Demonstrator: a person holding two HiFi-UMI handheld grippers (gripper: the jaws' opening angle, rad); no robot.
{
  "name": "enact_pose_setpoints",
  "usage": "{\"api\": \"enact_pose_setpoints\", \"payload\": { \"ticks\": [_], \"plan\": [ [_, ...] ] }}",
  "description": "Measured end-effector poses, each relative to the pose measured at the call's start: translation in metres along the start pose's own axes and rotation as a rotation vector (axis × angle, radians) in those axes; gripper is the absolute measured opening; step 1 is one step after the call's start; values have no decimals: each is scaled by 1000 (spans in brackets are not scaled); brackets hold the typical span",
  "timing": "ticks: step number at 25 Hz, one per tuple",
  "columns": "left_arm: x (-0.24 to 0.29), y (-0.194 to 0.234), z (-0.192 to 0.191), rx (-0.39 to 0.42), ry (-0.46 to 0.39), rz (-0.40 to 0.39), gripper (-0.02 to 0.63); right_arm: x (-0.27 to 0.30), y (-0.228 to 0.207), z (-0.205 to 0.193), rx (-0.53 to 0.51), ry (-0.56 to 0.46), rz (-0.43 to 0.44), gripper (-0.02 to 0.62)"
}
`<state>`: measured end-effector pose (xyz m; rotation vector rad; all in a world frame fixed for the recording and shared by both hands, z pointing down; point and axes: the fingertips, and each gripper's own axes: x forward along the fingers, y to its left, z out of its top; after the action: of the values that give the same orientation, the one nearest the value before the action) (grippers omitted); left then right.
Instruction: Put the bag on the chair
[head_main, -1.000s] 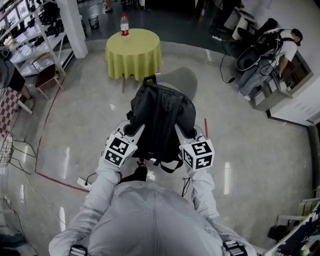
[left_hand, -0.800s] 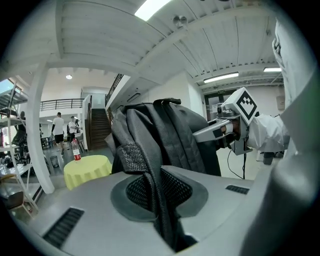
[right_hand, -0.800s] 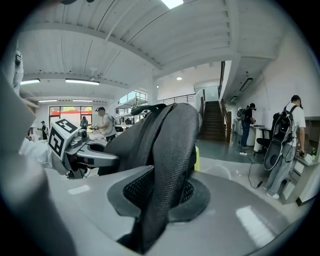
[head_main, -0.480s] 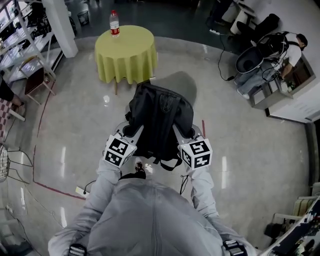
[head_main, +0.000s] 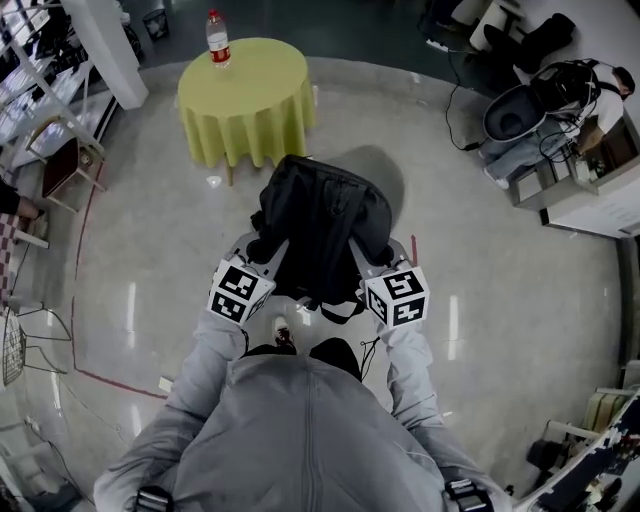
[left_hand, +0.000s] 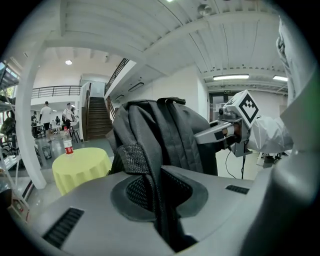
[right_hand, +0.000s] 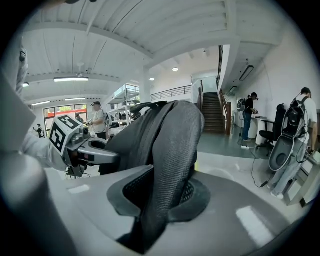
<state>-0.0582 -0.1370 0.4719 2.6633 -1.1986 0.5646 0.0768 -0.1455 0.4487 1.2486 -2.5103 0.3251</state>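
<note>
A black backpack (head_main: 322, 225) hangs in the air in front of me, held from both sides. My left gripper (head_main: 265, 252) is shut on a thin webbing shoulder strap (left_hand: 150, 170) of the bag. On the other side my right gripper (head_main: 362, 258) is shut on the padded mesh shoulder strap (right_hand: 167, 170). In each gripper view the bag's body (left_hand: 165, 132) (right_hand: 150, 130) fills the middle, with the other gripper beyond it. A small chair (head_main: 55, 165) with a brown seat stands at the far left, by the shelving.
A round table (head_main: 245, 100) with a yellow-green cloth and a bottle (head_main: 217, 50) stands just ahead of the bag. A white pillar (head_main: 100, 45) rises at upper left. A person (head_main: 590, 95) works at a desk at upper right. Red tape (head_main: 90, 375) marks the floor.
Both grippers and the bag have moved forward together toward the yellow-green table, which now lies closer to the bag. The grips on the straps are unchanged.
</note>
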Motion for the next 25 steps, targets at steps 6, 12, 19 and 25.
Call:
{"api": "enact_pose_setpoints", "payload": {
  "ticks": [6,12,19,25],
  "plan": [
    [47,24,-5,-63,35,43,41,39,-37,-6,-9,47,37,78],
    [111,50,-24,-156,93,99,41,91,-87,-28,23,131,111,77],
    [163,76,-63,-266,163,149,41,148,-122,-62,36,238,194,77],
    [219,107,-98,-328,267,143,41,201,-156,-100,65,386,235,78]
  ]
}}
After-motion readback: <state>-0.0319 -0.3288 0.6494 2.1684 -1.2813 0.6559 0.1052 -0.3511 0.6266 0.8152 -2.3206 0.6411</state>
